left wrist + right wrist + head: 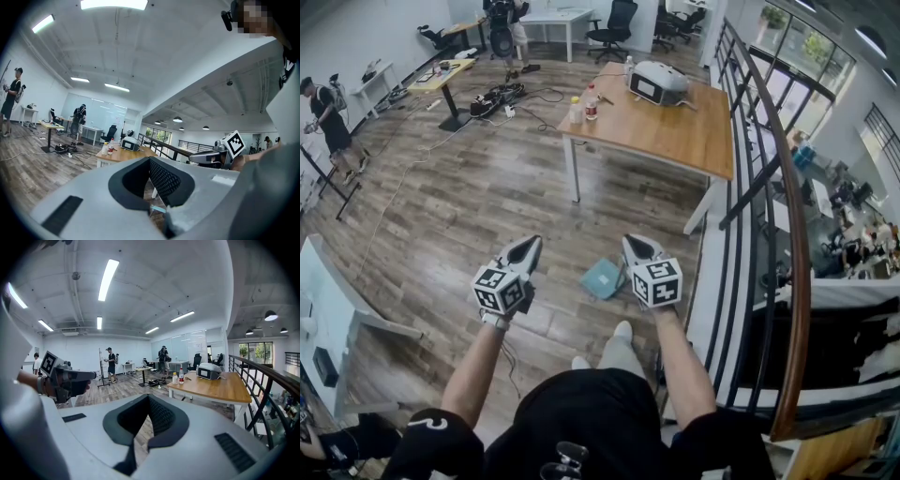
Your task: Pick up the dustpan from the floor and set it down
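Centrally, on the wood floor (487, 206): dustpan (602, 278), teal, lying flat just ahead of the person's shoes (623, 330); in the head view it is seen between the two tools and below both, clearly nearer the right one, whose body overlaps its right edge. Left tool (528, 246): jaws brought together, nothing between the pads; held about level; in the left gripper view a teal sliver of the dustpan is glimpsed through the slit under its jaws, i.e. the pan lies down and to the right of this tool. Right tool (633, 246): jaws likewise closed tip to tip, nothing gripped; tilted slightly downward; only floor planks are seen past its jaws, so the pan is judged to lie below and a little left of its line. Key relation: pan under and between the tools, right hand nearer; any reach for it would have to go steeply down. Long axis: not settled; the pan reads as a tilted, roughly square patch w/ one corner toward the shoes; handle not made out. Stage: pan on floor w/ both tools closed and unloaded fits either a pan awaiting pick-up or one already set down; this is not decided by the views. Containers: two bottles (575, 111) on the wooden tabletop (675, 131) farther ahead, beside a white appliance (659, 82); contents not legible; nothing discernible on the pan's tray at this size.
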A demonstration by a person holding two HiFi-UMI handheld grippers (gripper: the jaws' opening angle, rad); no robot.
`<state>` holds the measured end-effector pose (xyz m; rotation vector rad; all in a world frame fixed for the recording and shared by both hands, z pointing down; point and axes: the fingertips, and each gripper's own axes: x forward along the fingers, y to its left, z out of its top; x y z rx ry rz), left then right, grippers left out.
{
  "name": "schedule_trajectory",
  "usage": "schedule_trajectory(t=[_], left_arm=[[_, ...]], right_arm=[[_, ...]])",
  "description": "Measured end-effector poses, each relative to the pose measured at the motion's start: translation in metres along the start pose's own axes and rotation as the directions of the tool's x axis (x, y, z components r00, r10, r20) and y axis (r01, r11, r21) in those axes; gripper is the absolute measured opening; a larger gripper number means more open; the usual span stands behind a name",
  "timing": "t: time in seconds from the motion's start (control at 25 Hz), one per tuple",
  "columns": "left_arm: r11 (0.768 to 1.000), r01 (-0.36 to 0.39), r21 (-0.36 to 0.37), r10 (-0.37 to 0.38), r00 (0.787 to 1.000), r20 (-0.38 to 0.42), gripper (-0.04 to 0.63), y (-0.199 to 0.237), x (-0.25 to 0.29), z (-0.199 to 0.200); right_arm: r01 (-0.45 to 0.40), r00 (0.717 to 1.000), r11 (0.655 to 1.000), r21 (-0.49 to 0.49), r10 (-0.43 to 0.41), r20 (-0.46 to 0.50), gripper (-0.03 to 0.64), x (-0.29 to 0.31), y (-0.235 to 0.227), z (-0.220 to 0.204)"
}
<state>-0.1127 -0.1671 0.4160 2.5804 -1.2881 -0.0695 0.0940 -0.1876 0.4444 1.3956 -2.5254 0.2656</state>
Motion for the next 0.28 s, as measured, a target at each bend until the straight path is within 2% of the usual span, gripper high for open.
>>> schedule_trajectory(t=[0.12, 0.28], left_arm=[[1.000, -0.003, 0.008, 0.003, 1.000, -0.005, -0.002, 0.0013, -0.0011, -0.0023], [1.000, -0.002, -0.031, 0.002, 1.000, 0.003, -0.002, -0.0031, -0.0009, 0.0039]], right_arm=[[-0.002, 1.000, 1.000, 0.002, 0.002, 0.003, -0.005, -0.0007, 0.0003, -0.0014], [-0.004, 1.000, 1.000, 0.007, 0.004, 0.012, -0.004, -0.0005, 0.0014, 0.0003]])
